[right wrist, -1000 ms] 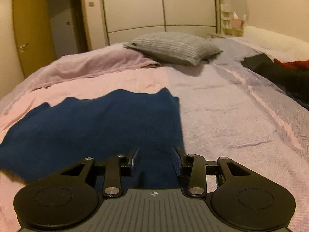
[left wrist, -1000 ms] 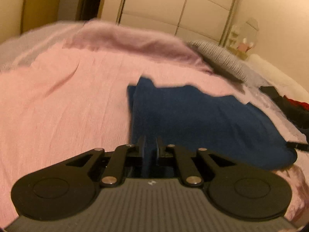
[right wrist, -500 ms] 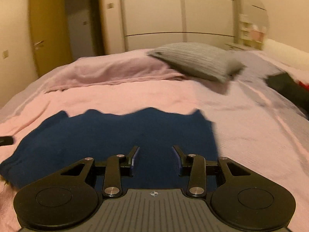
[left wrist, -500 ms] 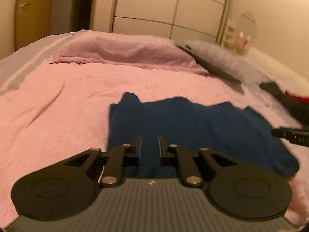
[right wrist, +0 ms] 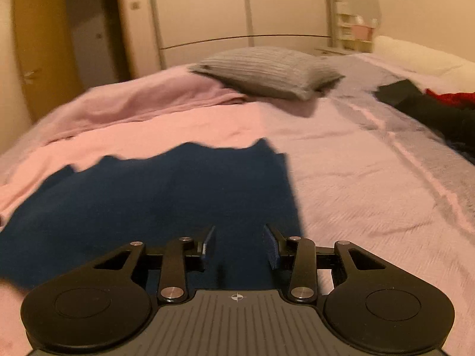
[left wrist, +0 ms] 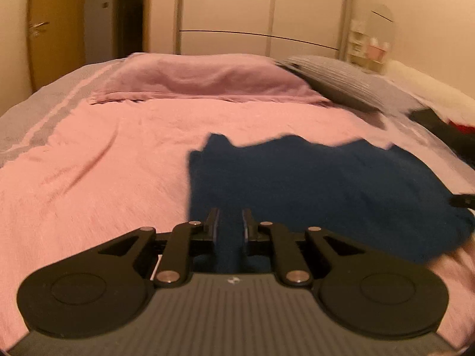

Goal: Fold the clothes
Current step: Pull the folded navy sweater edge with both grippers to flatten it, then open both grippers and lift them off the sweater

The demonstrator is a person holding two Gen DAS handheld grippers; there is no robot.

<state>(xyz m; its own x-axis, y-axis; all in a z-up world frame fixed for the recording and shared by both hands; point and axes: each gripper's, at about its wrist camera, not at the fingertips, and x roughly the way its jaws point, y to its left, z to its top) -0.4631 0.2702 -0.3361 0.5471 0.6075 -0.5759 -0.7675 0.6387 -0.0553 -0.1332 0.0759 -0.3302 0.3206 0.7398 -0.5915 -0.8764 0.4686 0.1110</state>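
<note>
A dark blue garment lies spread on the pink bedspread; it also shows in the right wrist view. My left gripper sits at its near left edge, jaws a narrow gap apart with blue cloth between them. My right gripper is open over the garment's near right corner, with cloth below the fingers. The right gripper's tip shows at the far right of the left wrist view.
A grey pillow and a bunched pink blanket lie at the head of the bed. Black and red clothes lie to the right. Wardrobe doors stand behind.
The left gripper's jaws have parted slightly from shut on the cloth. Both grippers have pulled back and the garment has settled lower on the bed.
</note>
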